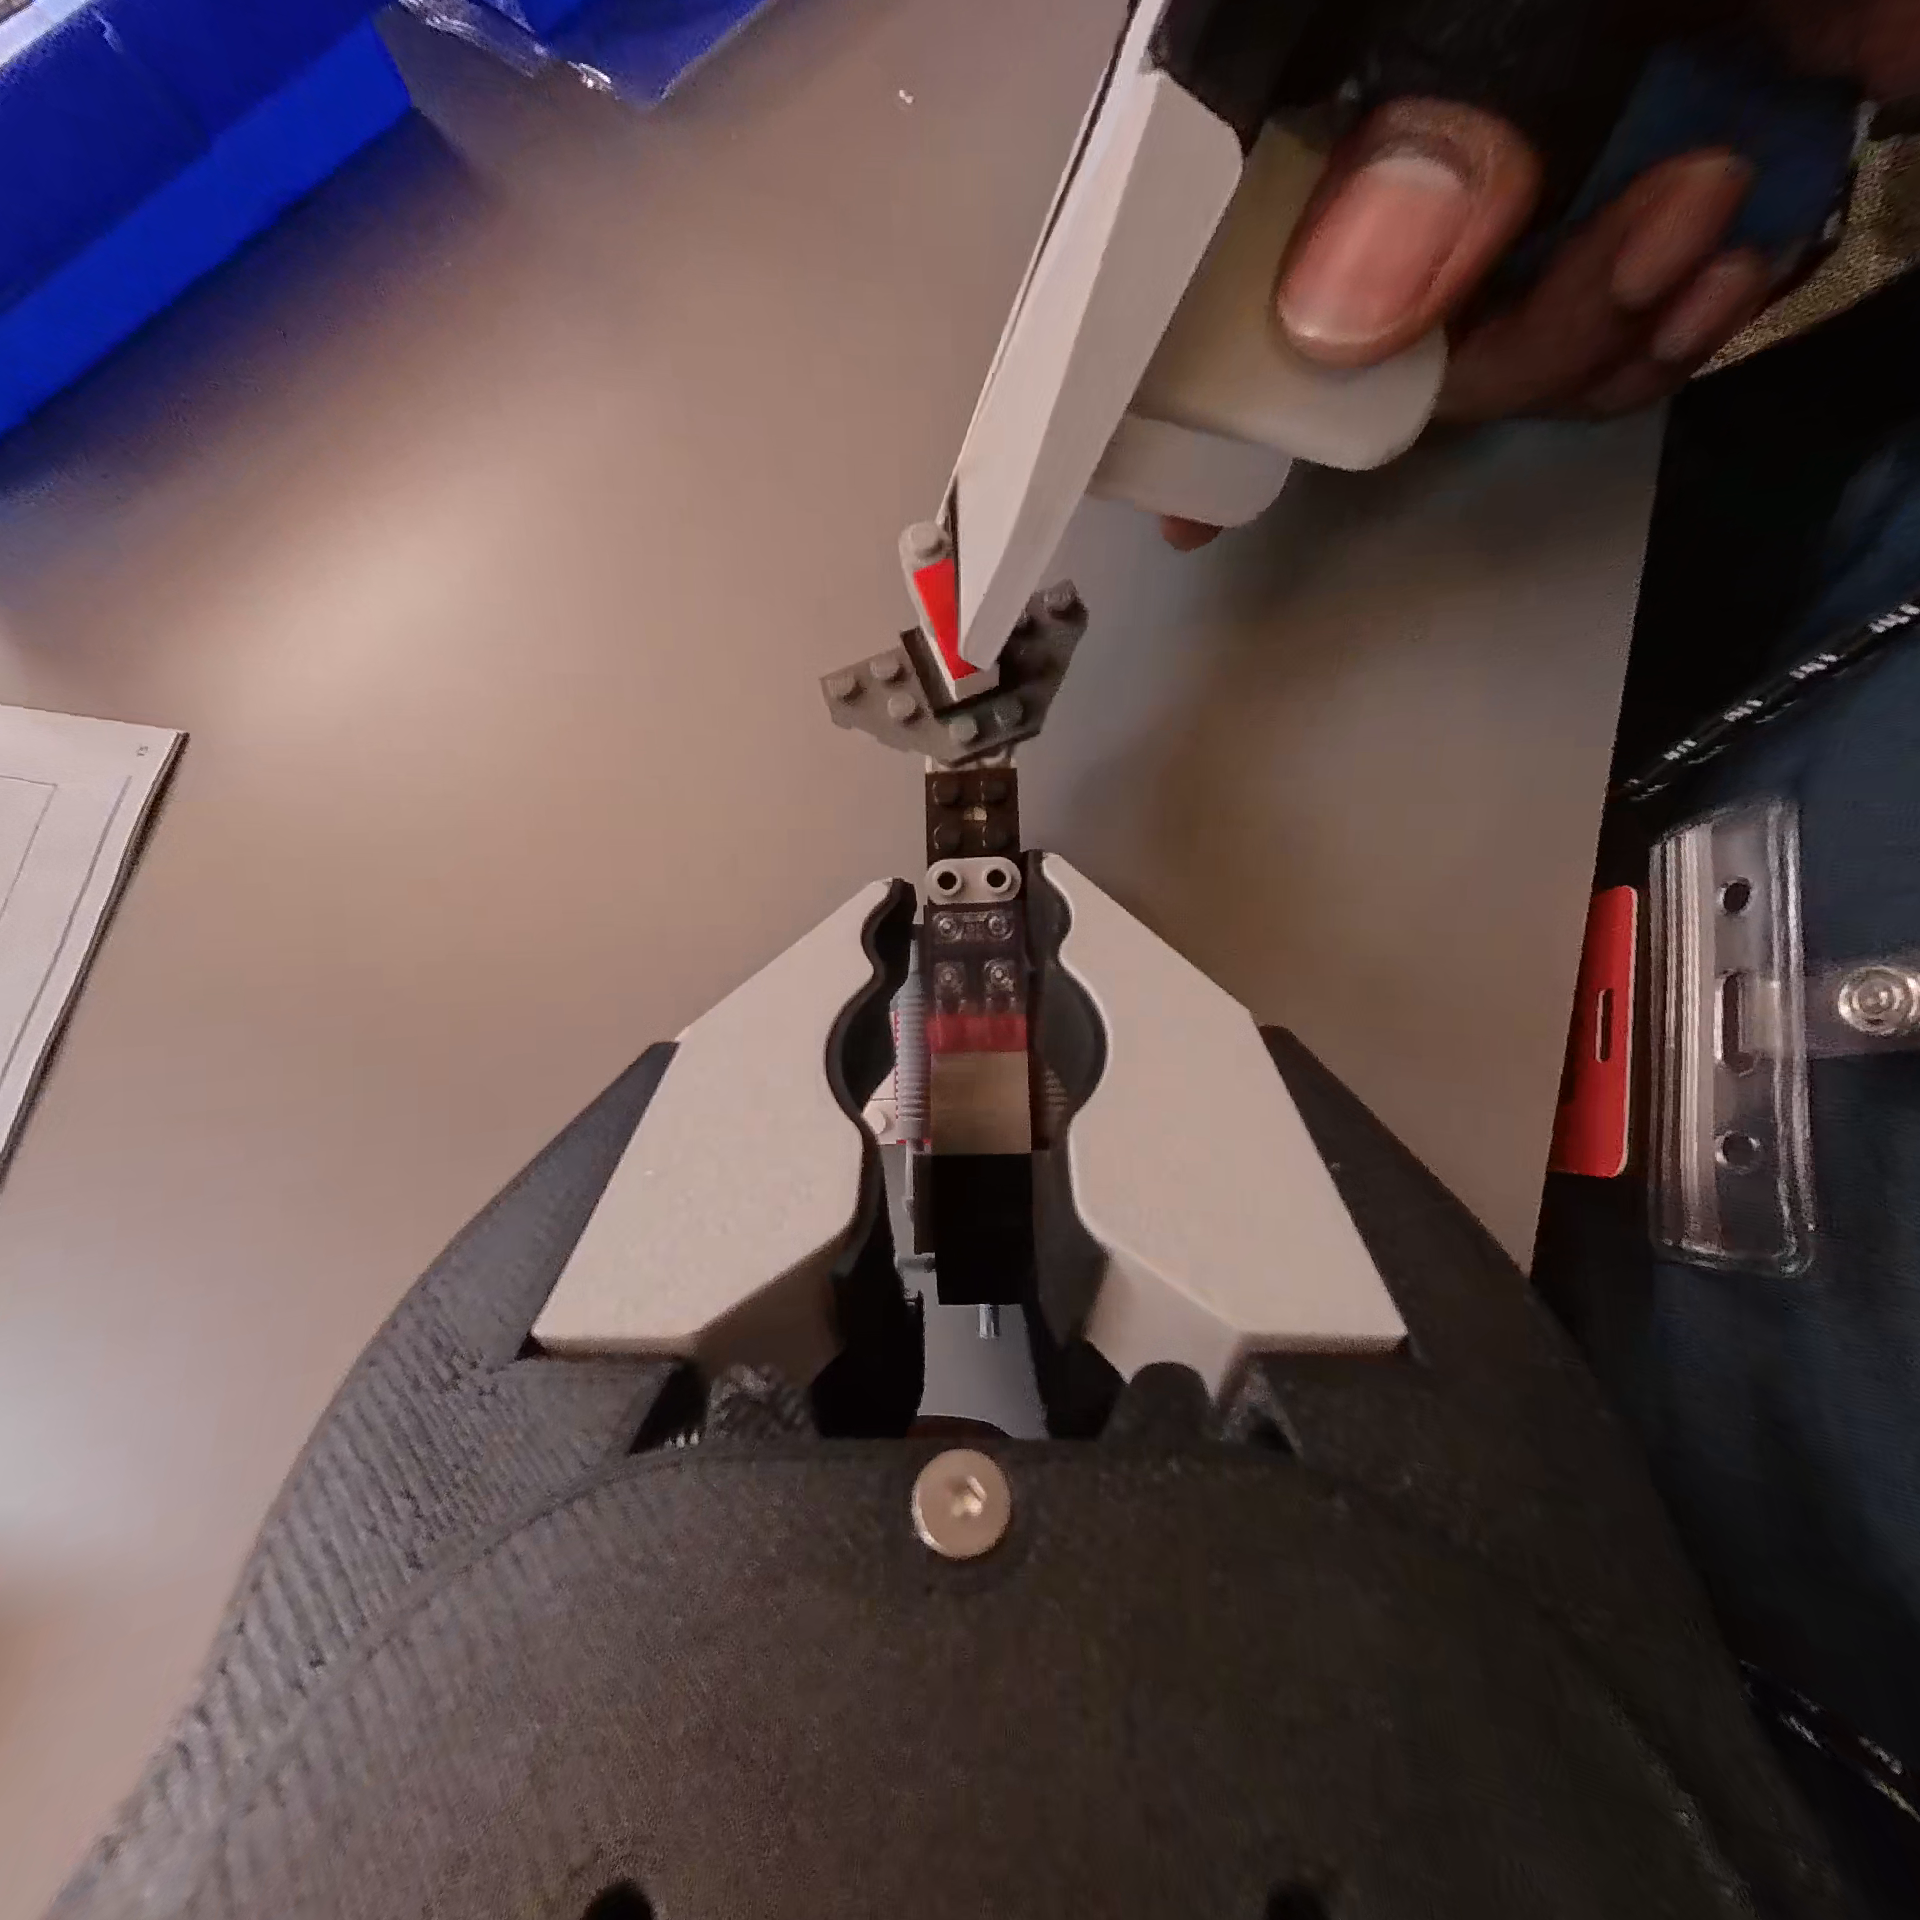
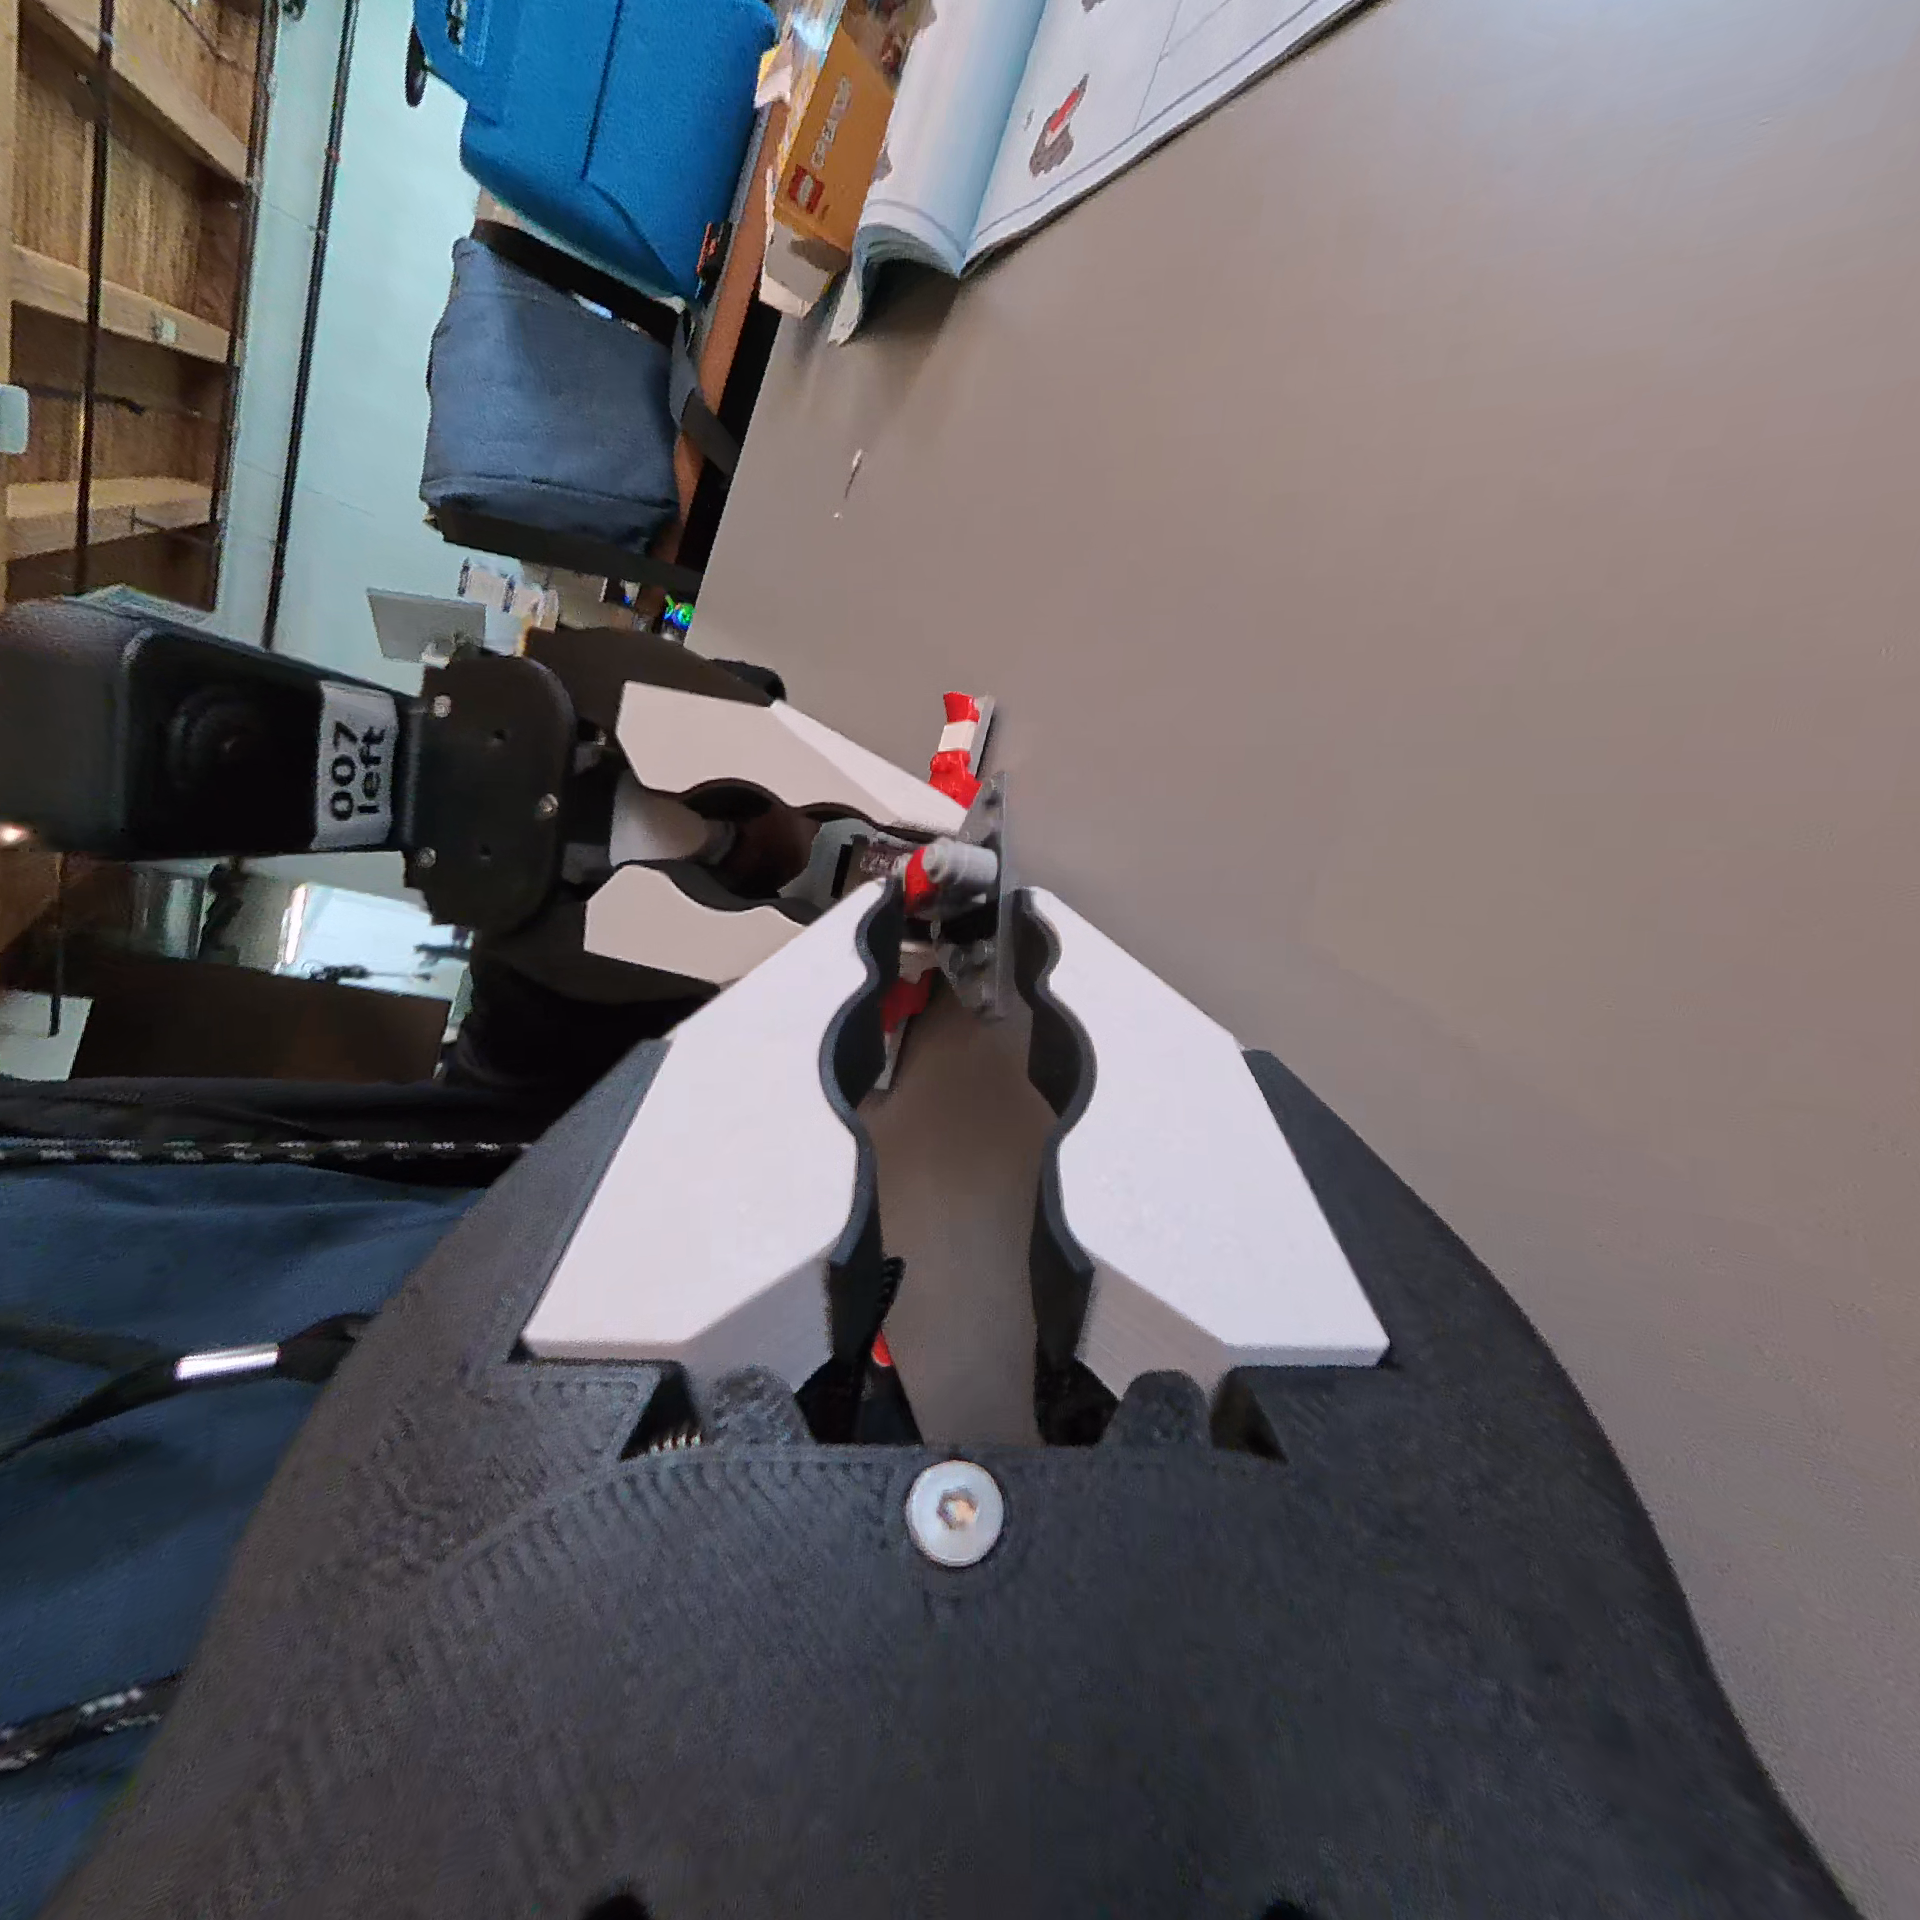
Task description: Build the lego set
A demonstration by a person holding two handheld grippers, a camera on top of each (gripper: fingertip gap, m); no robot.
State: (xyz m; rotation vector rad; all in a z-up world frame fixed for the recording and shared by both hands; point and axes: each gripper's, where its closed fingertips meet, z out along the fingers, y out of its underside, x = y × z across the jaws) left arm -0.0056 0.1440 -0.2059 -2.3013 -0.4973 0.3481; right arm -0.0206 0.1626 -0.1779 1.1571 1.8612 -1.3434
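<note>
My left gripper (image 1: pixel 975 883) is shut on a long narrow lego build (image 1: pixel 977 997) of black, grey and red parts, which sticks out past the fingertips. My right gripper (image 1: pixel 971 665) comes in from the upper right and holds a dark grey wing-plate piece (image 1: pixel 883 691) with red and white parts against the build's front end. In the right wrist view the right gripper (image 2: pixel 956 914) grips that grey plate (image 2: pixel 992 935) by its edges. The left gripper (image 2: pixel 873 857) reaches in there from the left.
A grey table (image 1: pixel 520 520) lies under both grippers; its edge runs down the right. An instruction booklet (image 1: pixel 62 904) lies at the left, also in the right wrist view (image 2: pixel 1039 125). Blue bins (image 1: pixel 156 156) stand far left. A person's hand (image 1: pixel 1403 208) and a badge holder (image 1: pixel 1745 1039) are at the right. Less than 4 cm separates the two grippers' tips.
</note>
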